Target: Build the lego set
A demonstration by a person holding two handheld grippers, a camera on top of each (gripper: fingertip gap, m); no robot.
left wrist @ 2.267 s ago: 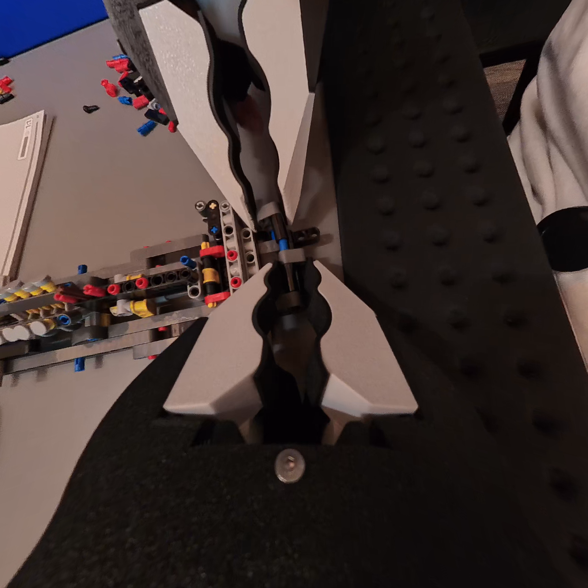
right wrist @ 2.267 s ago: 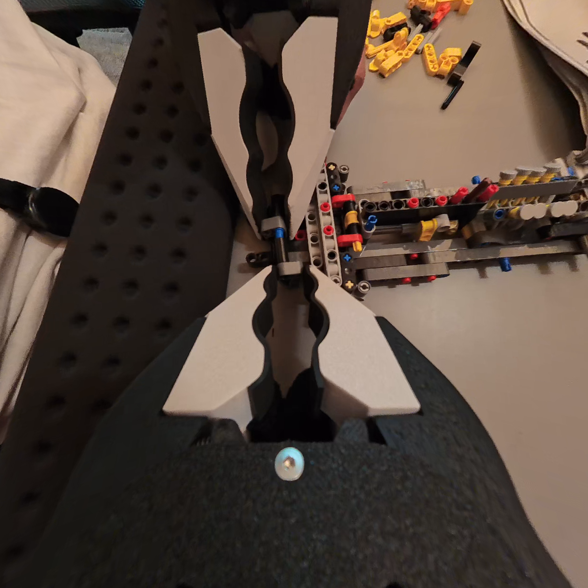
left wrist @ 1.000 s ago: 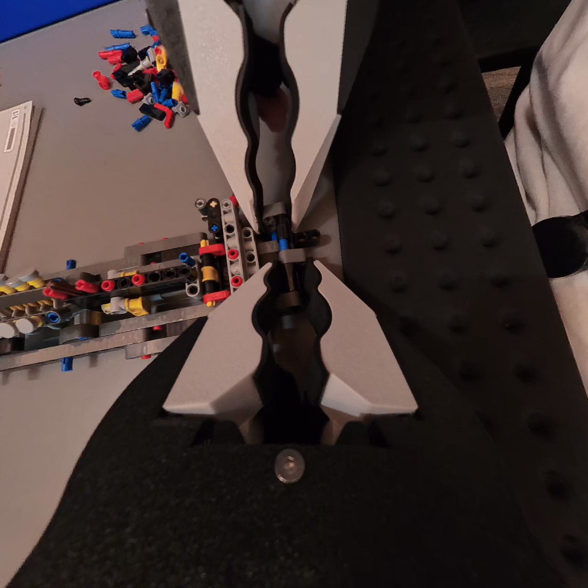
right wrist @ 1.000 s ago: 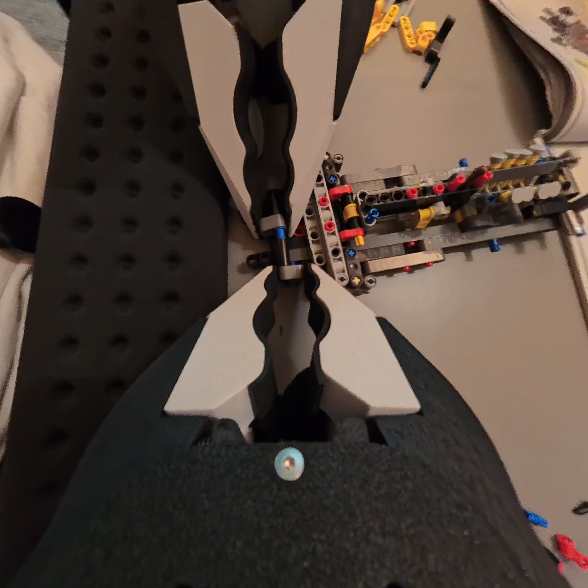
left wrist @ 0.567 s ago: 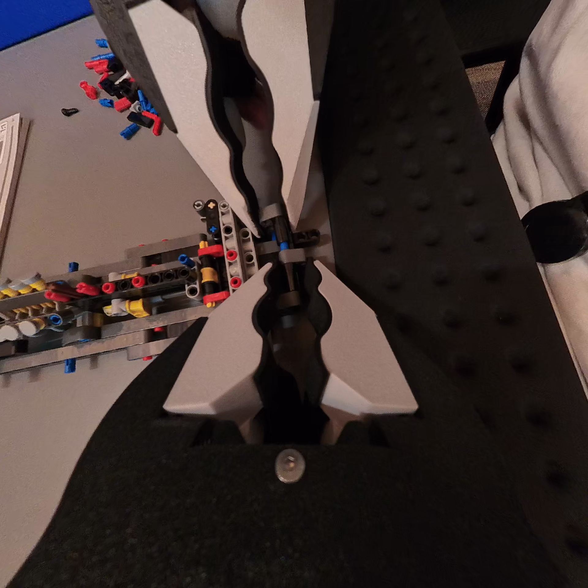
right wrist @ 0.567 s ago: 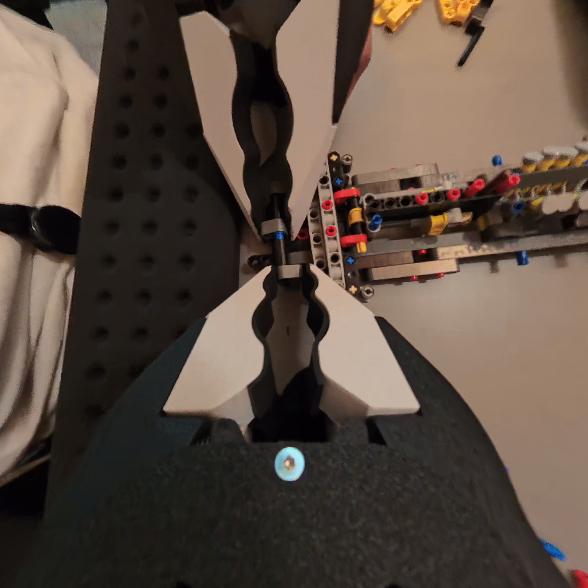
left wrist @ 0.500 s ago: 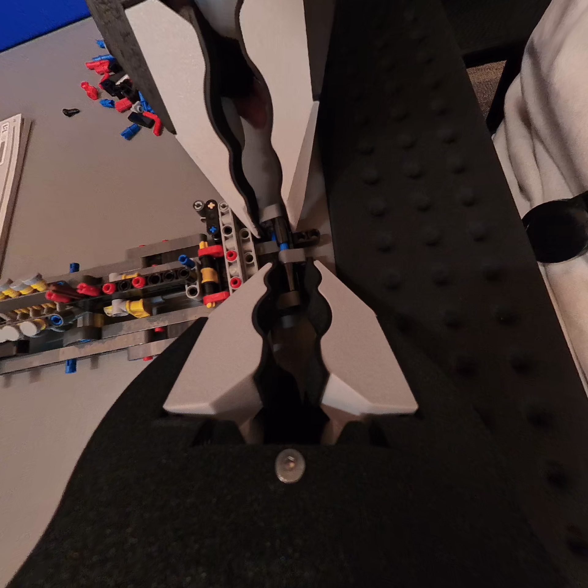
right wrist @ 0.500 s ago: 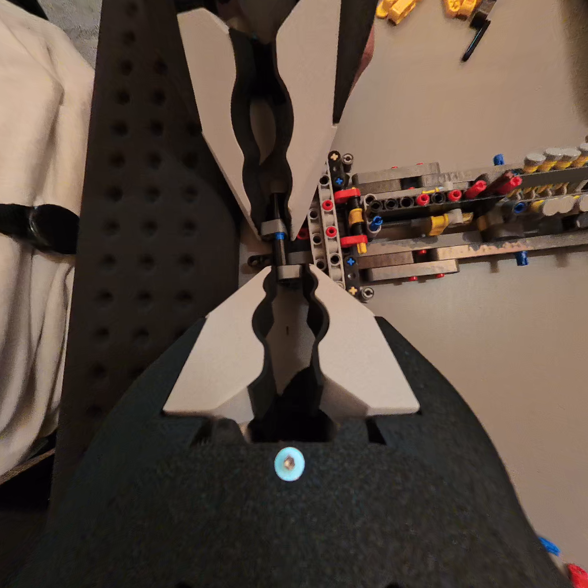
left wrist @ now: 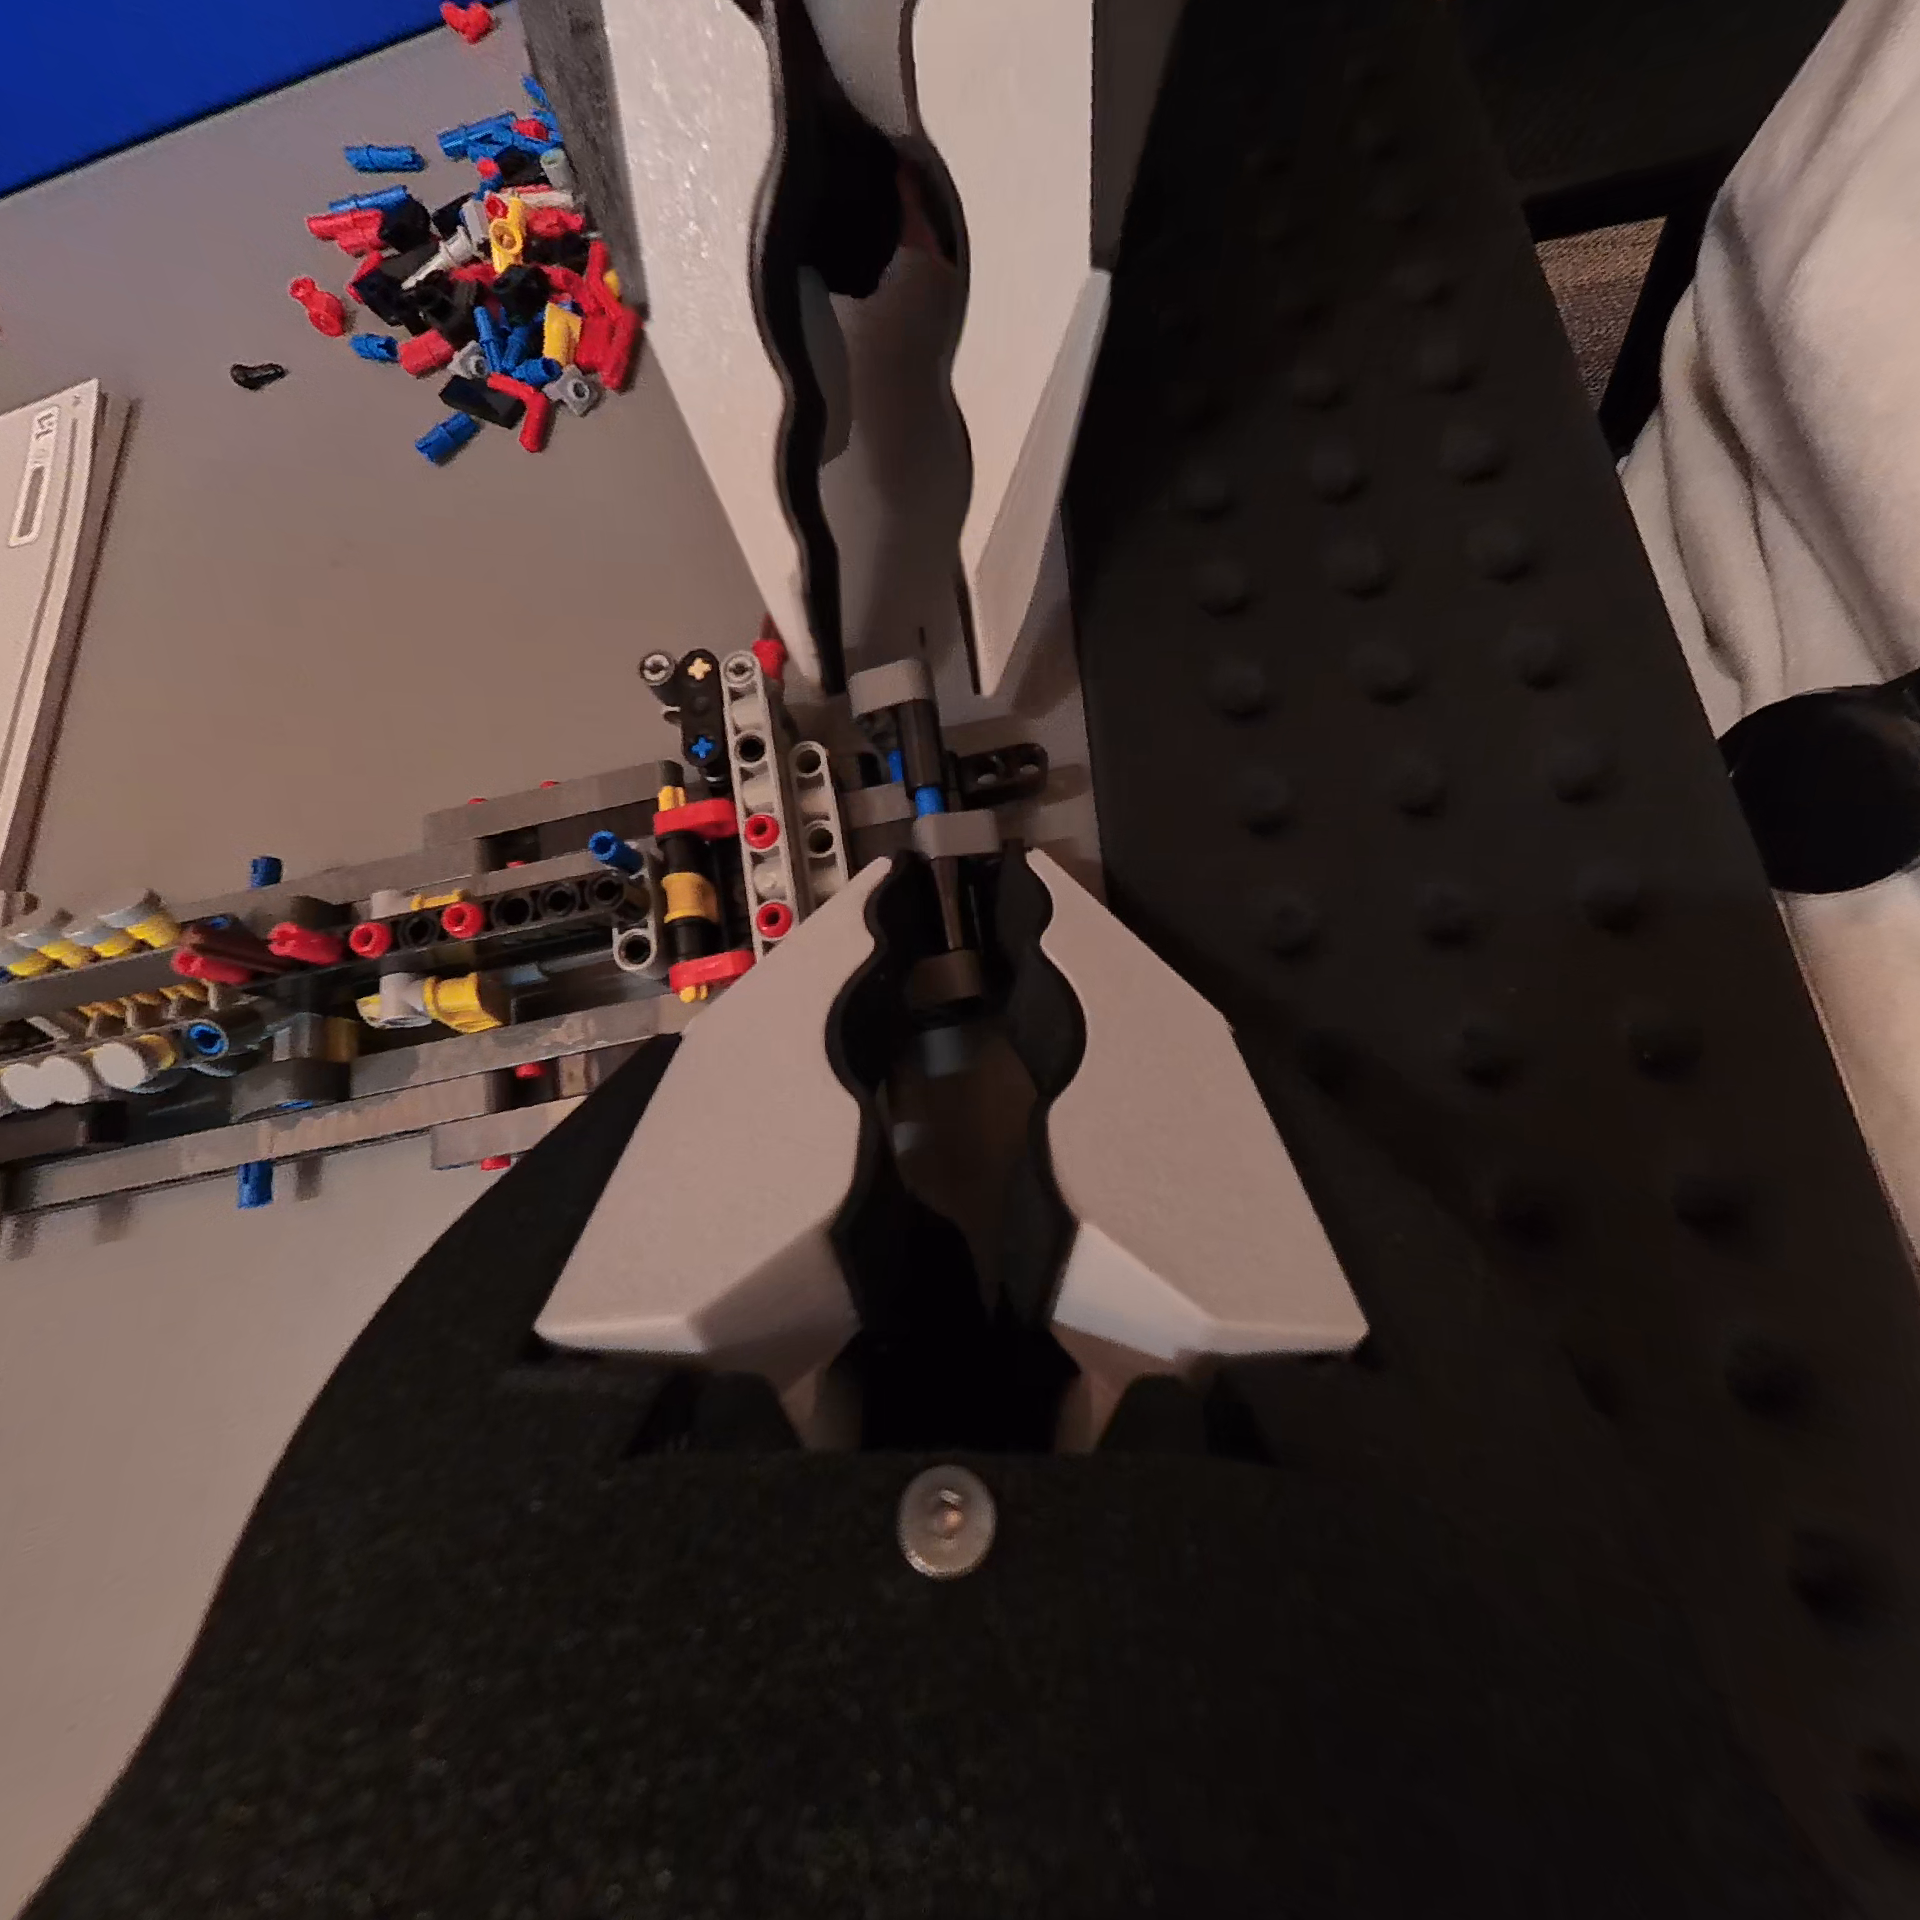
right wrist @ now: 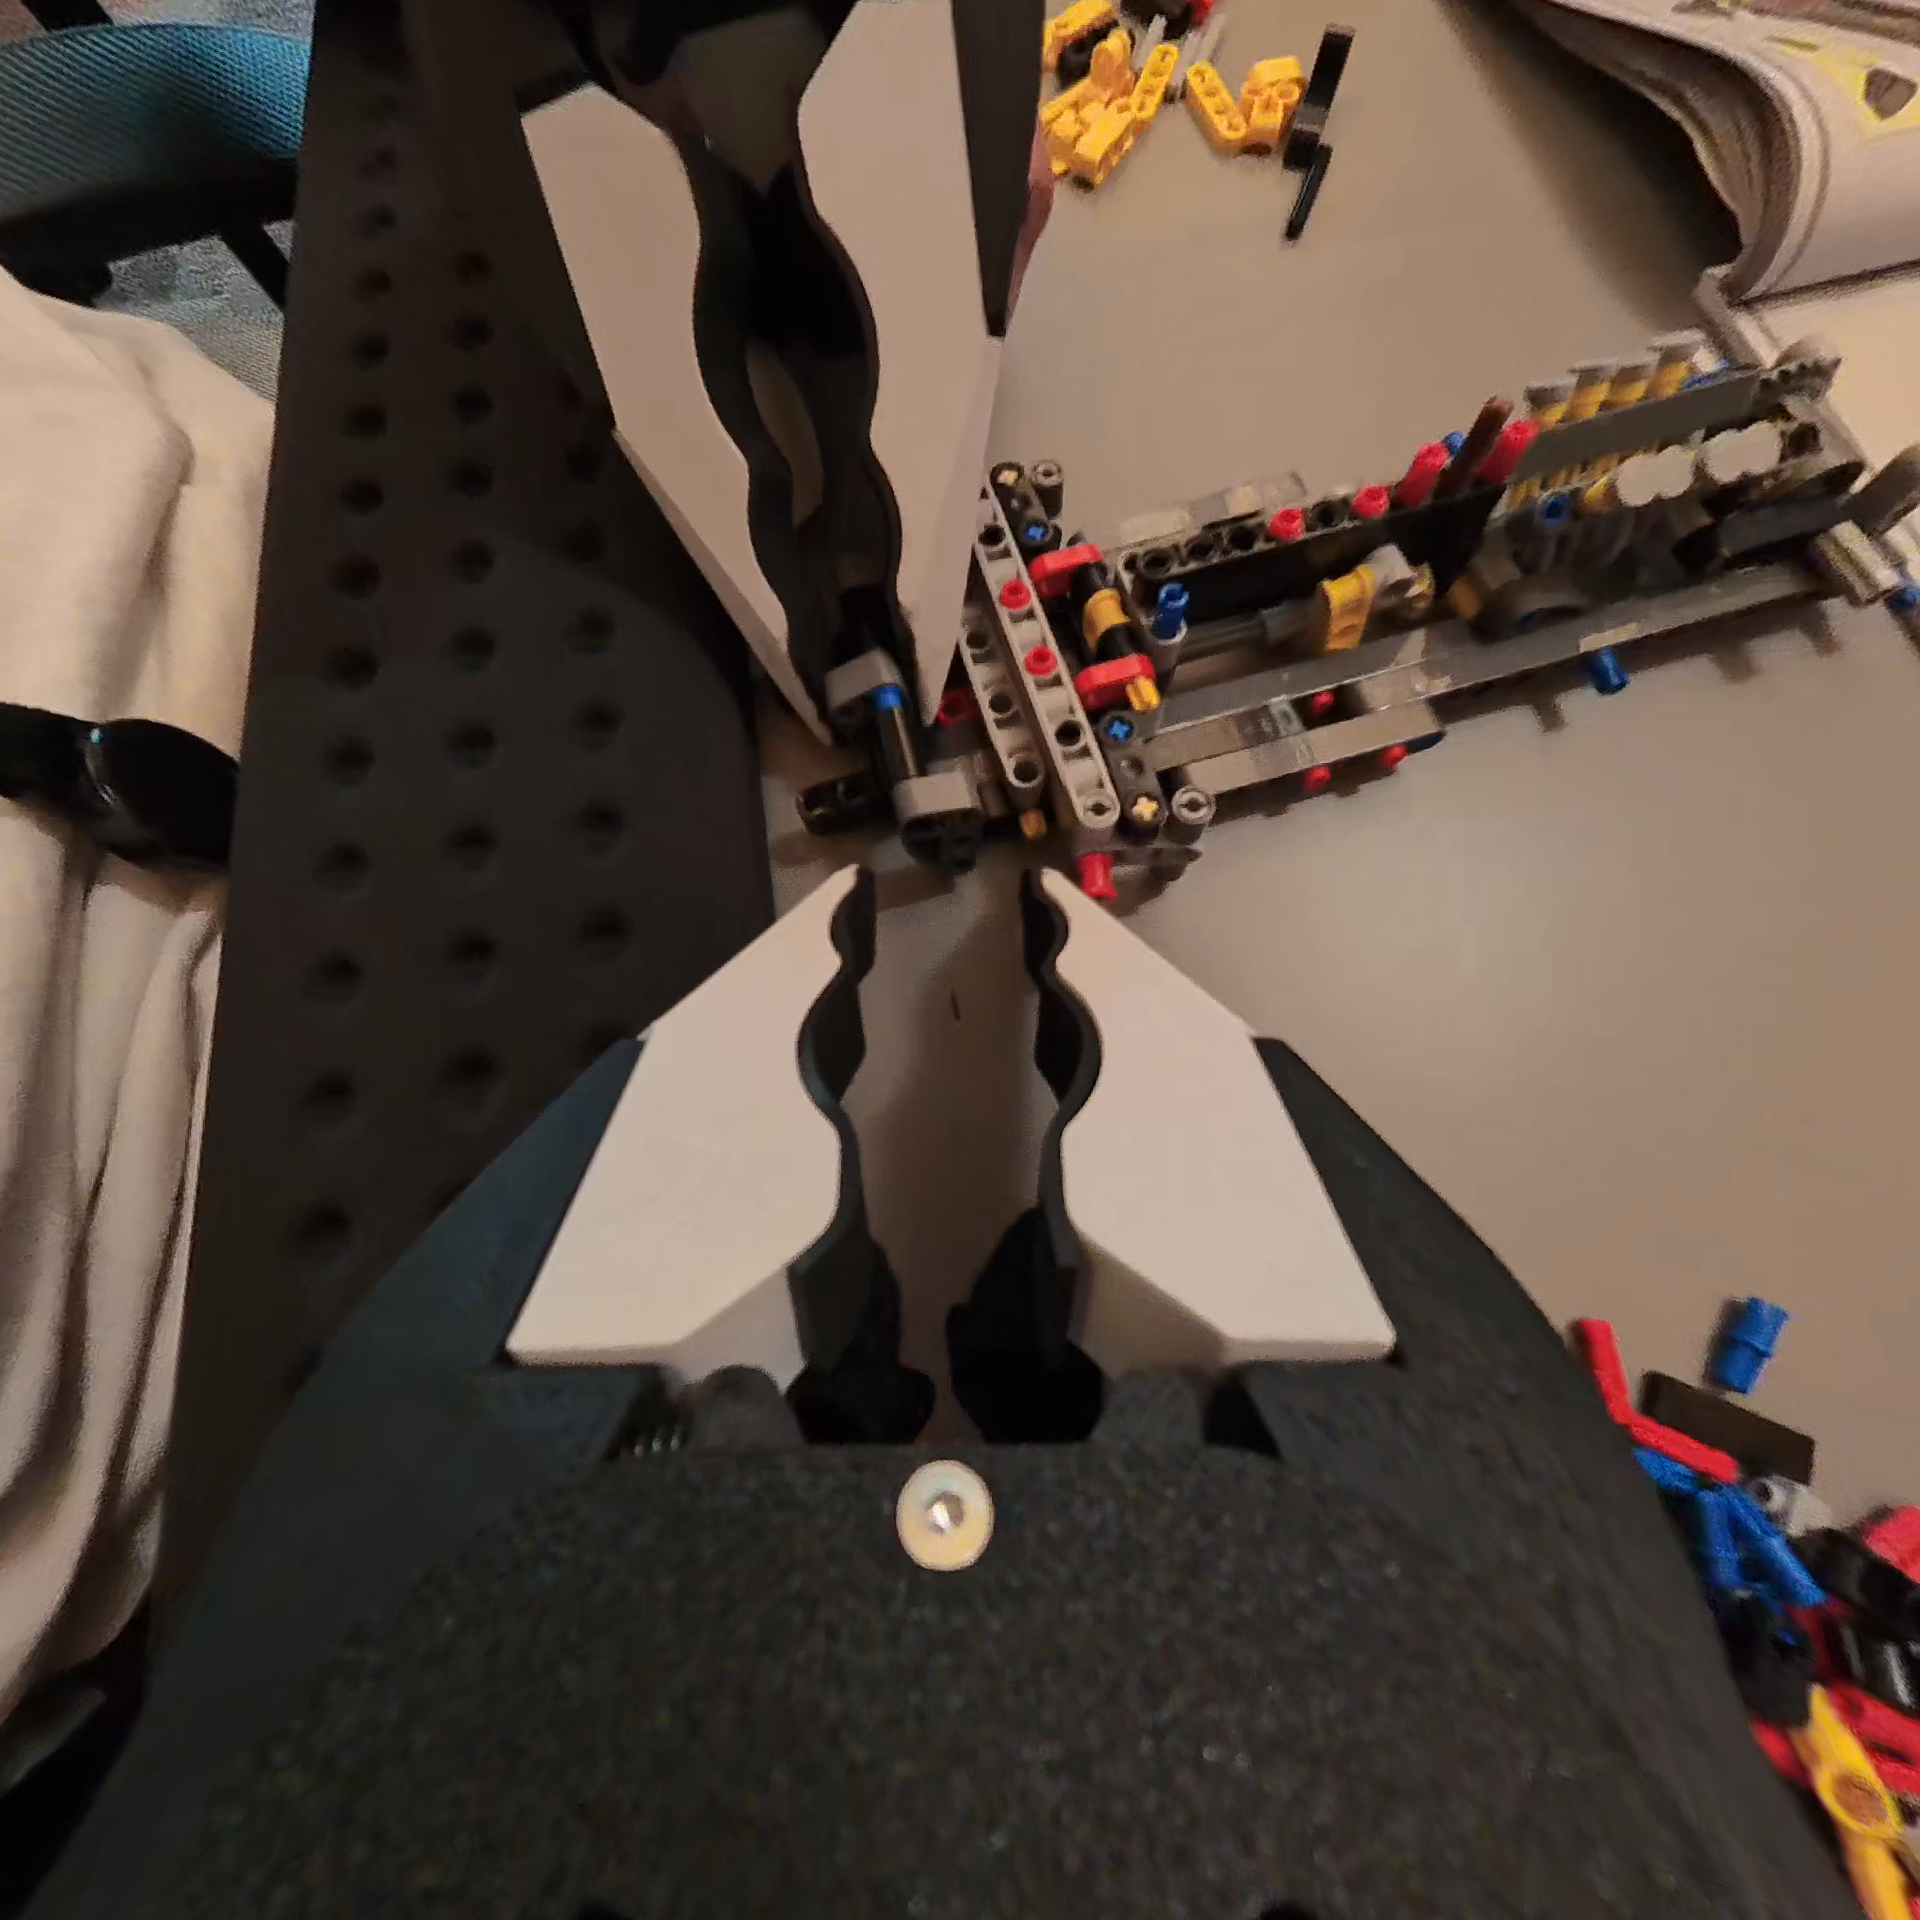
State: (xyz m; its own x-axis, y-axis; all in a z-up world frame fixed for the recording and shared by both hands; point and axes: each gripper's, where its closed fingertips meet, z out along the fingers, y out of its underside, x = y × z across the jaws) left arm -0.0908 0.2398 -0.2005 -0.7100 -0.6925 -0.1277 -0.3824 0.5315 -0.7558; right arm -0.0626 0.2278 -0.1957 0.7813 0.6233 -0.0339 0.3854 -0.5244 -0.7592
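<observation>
A long grey Technic model [left wrist: 520, 935] with red, yellow and blue pins lies on the grey table; it also shows in the right wrist view [right wrist: 1351, 623]. At its near end sits a black axle with grey connectors [left wrist: 920, 748] [right wrist: 894, 738]. My left gripper [left wrist: 954, 860] is shut on one end of that axle; the right wrist view shows it [right wrist: 876, 717] reaching in from the top. My right gripper [right wrist: 948, 883] is open and empty, a short way back from the axle's other end. In the left wrist view it [left wrist: 899, 665] comes down from above.
A pile of red, blue and black pieces [left wrist: 488, 291] lies beyond the model. Yellow pieces [right wrist: 1143, 94] and an open booklet [right wrist: 1766, 135] lie at the far right. More red and blue pieces [right wrist: 1766, 1538] lie at the near right. A person's white sleeve [right wrist: 104, 520] is at the left.
My right gripper has opened, let go of the axle's grey connector and drawn back a little. My left gripper still holds the axle end.
</observation>
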